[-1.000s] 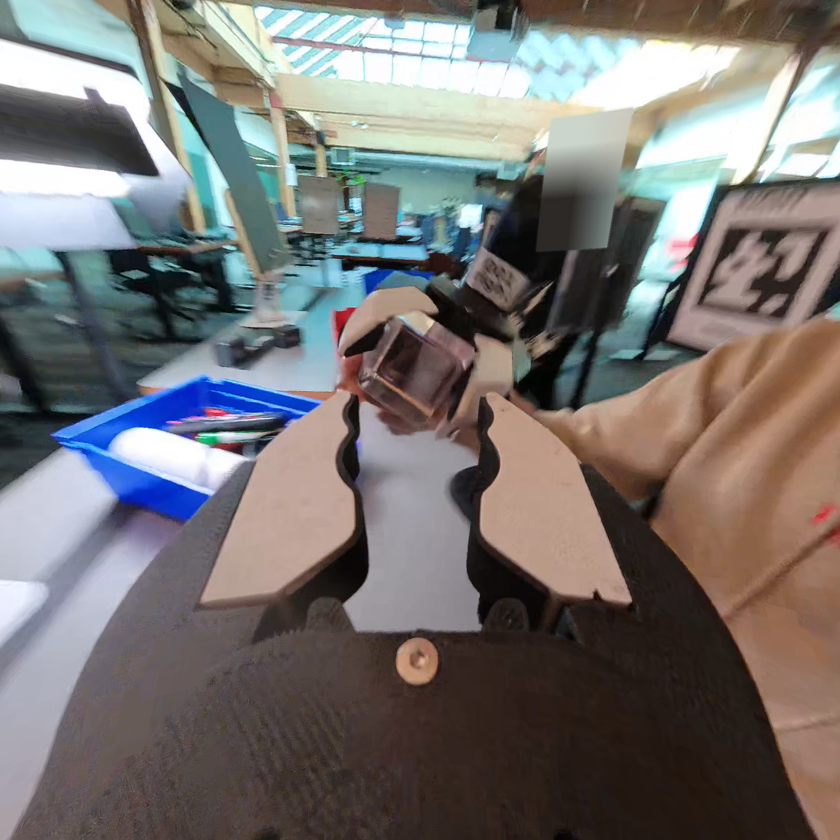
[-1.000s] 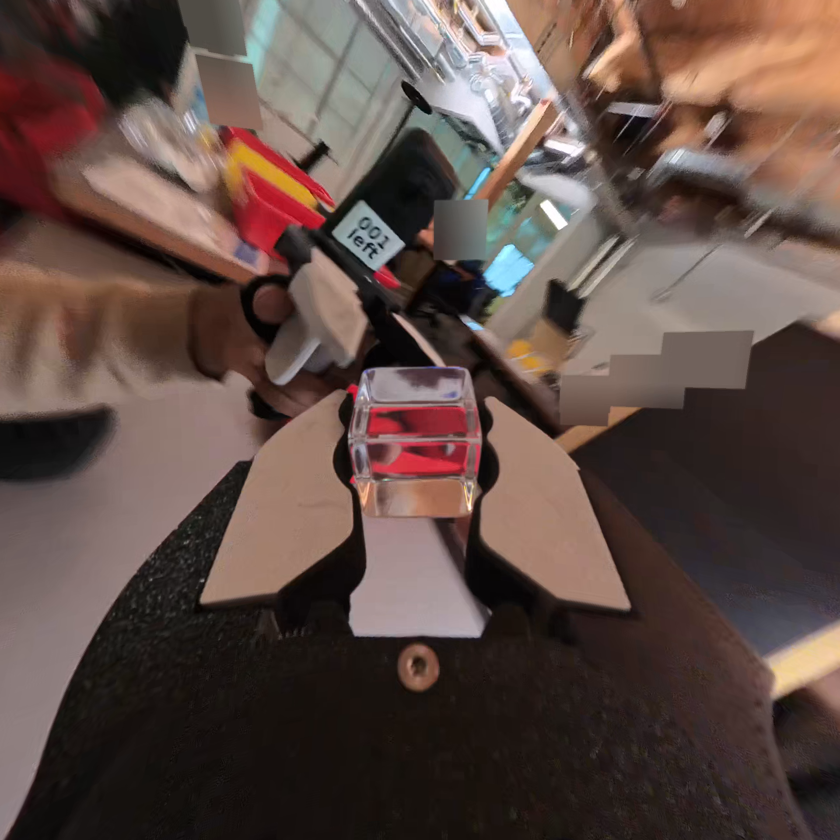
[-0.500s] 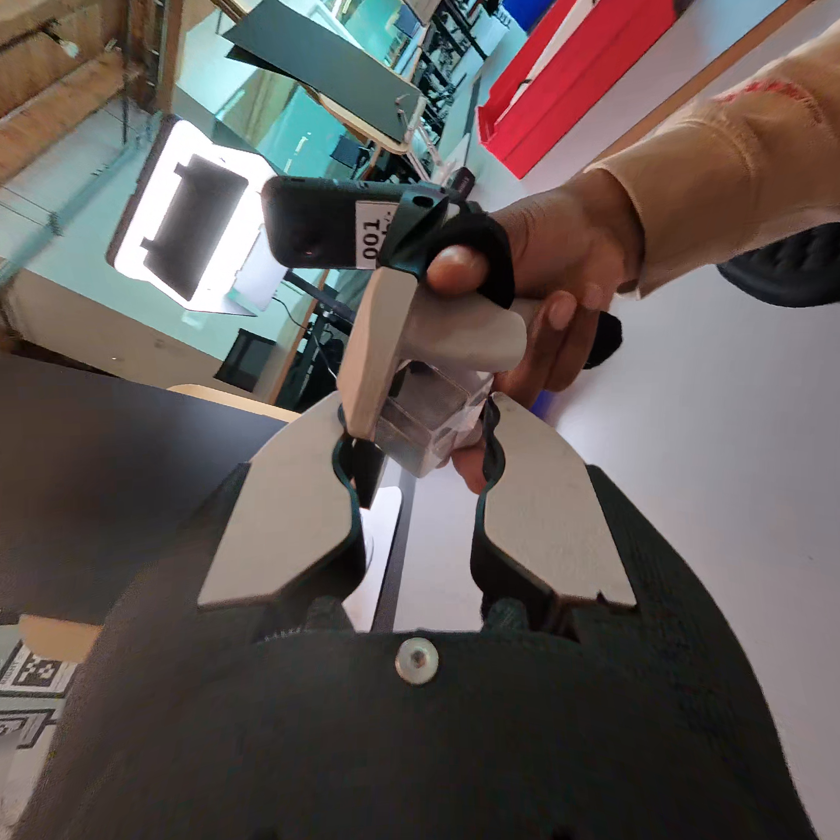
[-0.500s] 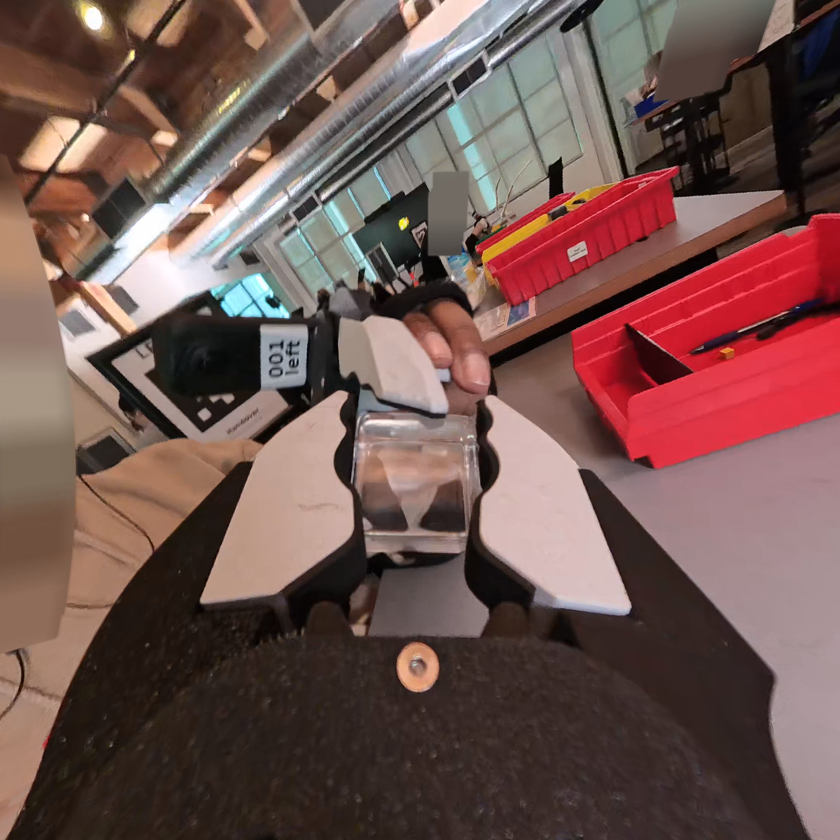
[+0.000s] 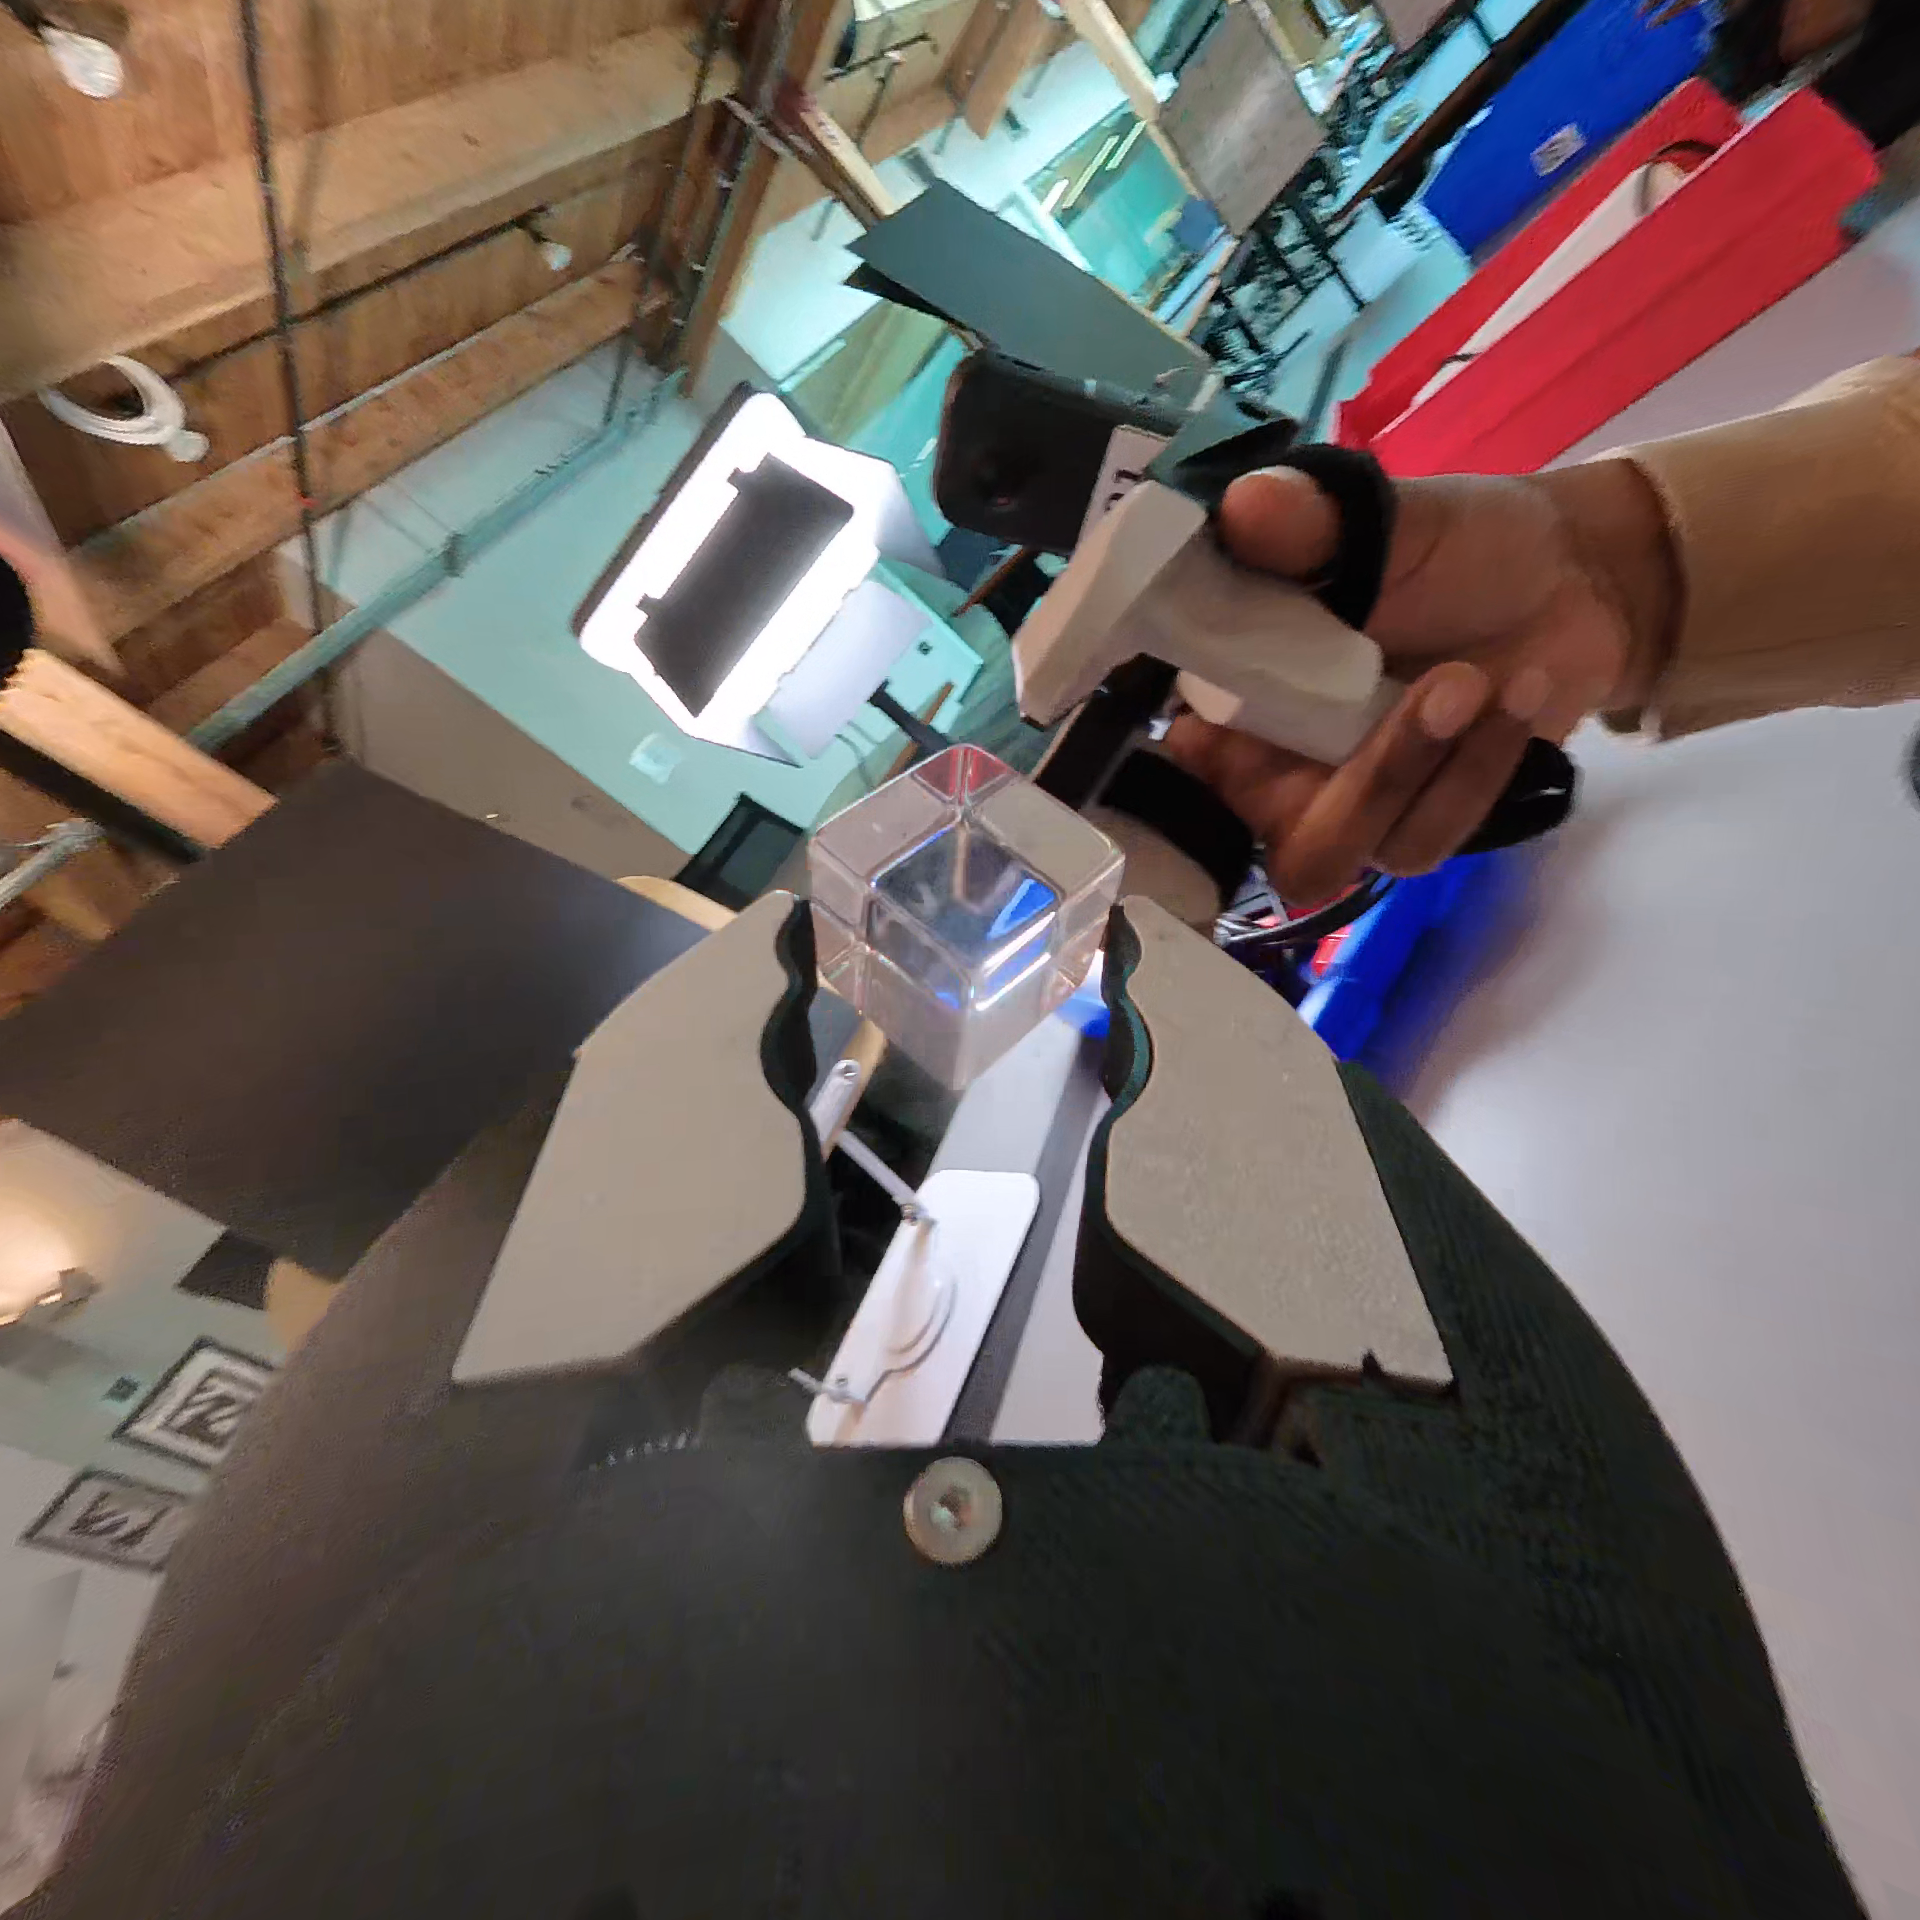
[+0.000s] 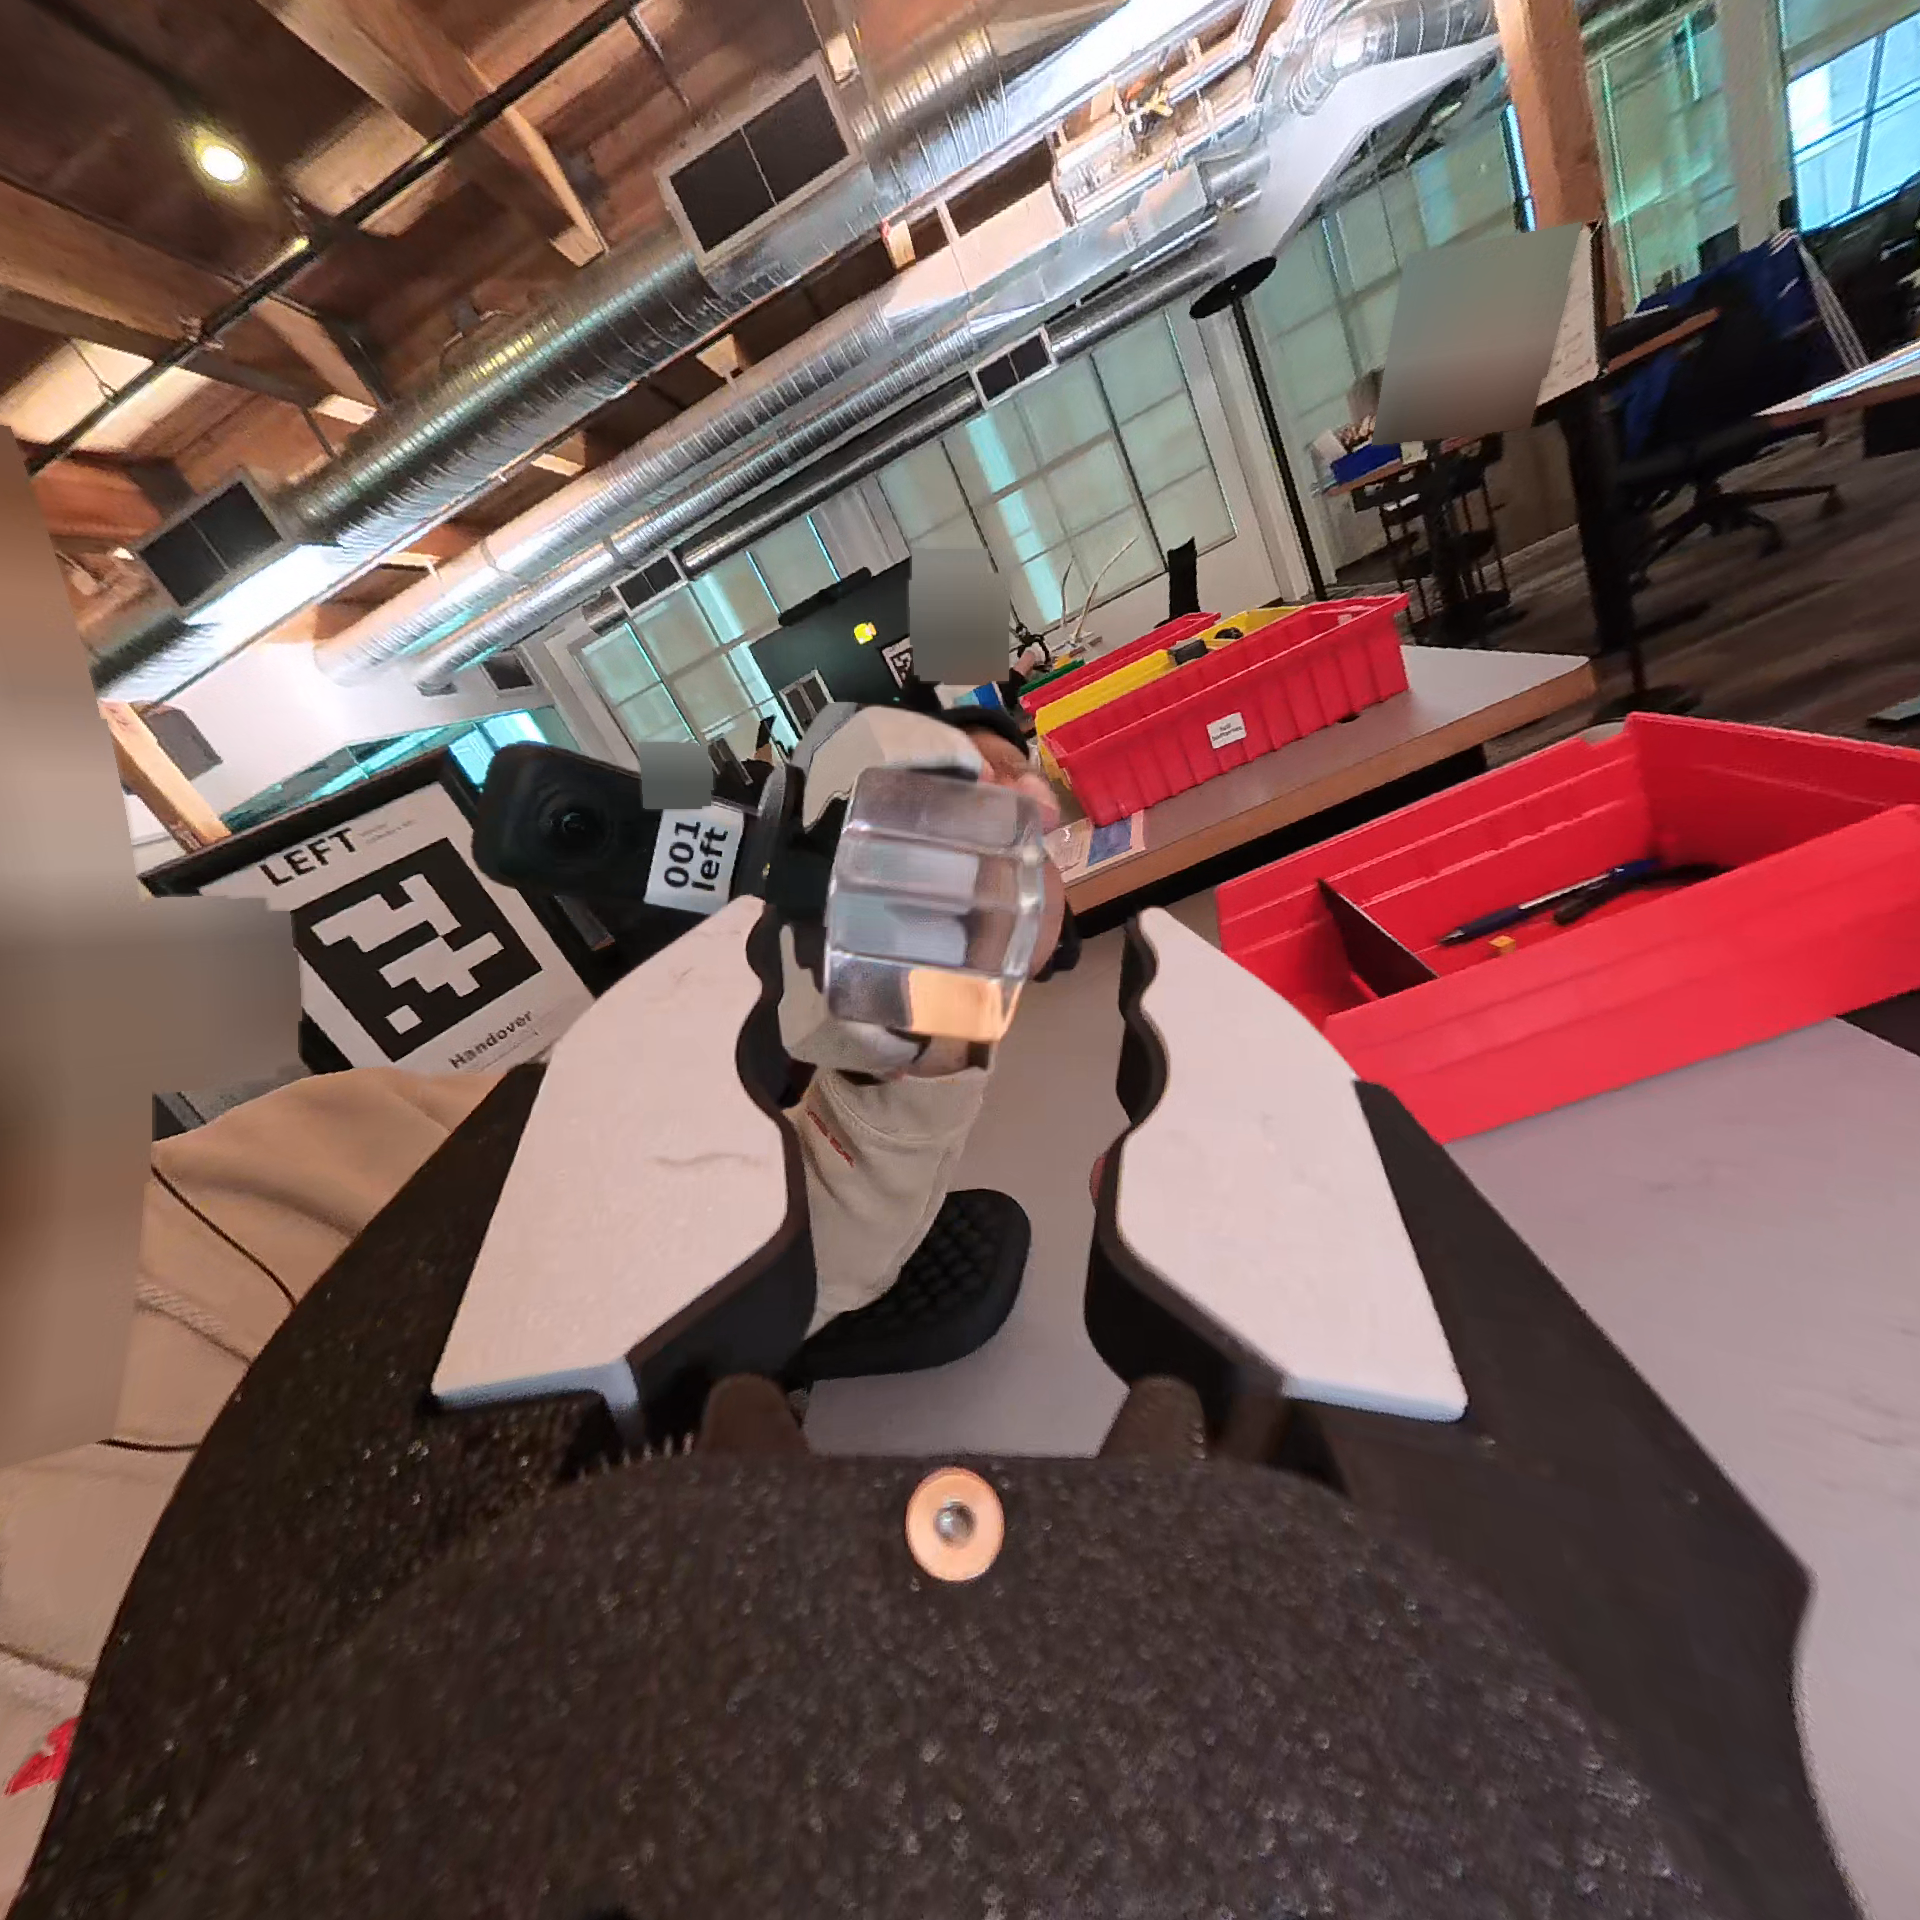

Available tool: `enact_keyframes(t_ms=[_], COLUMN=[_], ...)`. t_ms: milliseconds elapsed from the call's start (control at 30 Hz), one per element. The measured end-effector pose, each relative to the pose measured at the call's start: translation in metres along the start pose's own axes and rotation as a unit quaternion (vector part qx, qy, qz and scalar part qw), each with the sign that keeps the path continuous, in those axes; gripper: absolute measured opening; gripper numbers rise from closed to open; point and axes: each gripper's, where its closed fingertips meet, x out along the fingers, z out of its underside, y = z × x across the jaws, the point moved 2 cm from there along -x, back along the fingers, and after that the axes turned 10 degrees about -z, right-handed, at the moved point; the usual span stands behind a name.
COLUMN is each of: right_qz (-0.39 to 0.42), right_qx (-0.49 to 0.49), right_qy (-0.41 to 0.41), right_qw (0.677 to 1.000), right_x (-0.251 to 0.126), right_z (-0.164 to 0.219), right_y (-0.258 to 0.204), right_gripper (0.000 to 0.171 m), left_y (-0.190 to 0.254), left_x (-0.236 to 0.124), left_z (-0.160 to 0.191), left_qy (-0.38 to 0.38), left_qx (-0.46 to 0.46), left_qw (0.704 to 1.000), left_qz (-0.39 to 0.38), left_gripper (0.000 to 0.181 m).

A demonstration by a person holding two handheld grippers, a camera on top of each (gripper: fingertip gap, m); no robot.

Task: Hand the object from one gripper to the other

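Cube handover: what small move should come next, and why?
Probably draw the right hand-held gripper straight back. Its fingers stand open and apart from the cube, which sits clamped in the left hand-held gripper, so the transfer looks done and only clearance is lacking.

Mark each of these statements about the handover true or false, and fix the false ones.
1. The left tongs grip the clear cube. True.
2. The right tongs are shut on the cube. False: they are open and empty.
3. A pen lies in the red bin. True.
4. The cube rests on the table. False: it is held up in the air.
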Motion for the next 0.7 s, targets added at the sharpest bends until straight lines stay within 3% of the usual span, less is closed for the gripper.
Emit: enact_keyframes(t_ms=[33,200,333,433,567,700], right_qz=[-0.004,0.033,0.023,0.023,0.0,-0.002], right_qx=[0.004,-0.026,-0.057,-0.044,0.0,-0.07], right_qy=[0.002,0.007,-0.094,-0.156,-0.154,-0.109], right_qw=[1.0,0.999,0.994,0.987,0.988,0.992], right_x=[0.004,0.017,0.004,-0.001,0.013,0.013], right_z=[0.002,0.007,0.016,0.03,0.042,0.024], right_y=[-0.002,0.002,-0.007,-0.008,-0.007,-0.014], right_gripper=[0.061,0.048,0.044,0.044,0.044,0.049], left_y=[-0.002,0.004,0.012,0.028,0.033,0.021], left_x=[0.002,0.011,0.004,0.0,0.002,0.001], left_z=[0.0,-0.004,-0.005,-0.003,0.004,-0.001], left_qy=[-0.001,0.024,0.032,0.031,0.019,0.047], left_qx=[0.008,0.022,-0.016,0.05,0.117,-0.042], left_qw=[1.0,0.998,0.999,0.997,0.992,0.996], left_qz=[-0.018,-0.058,0.018,0.051,0.035,0.061], left_gripper=[0.054,0.053,0.058,0.057,0.046,0.046])
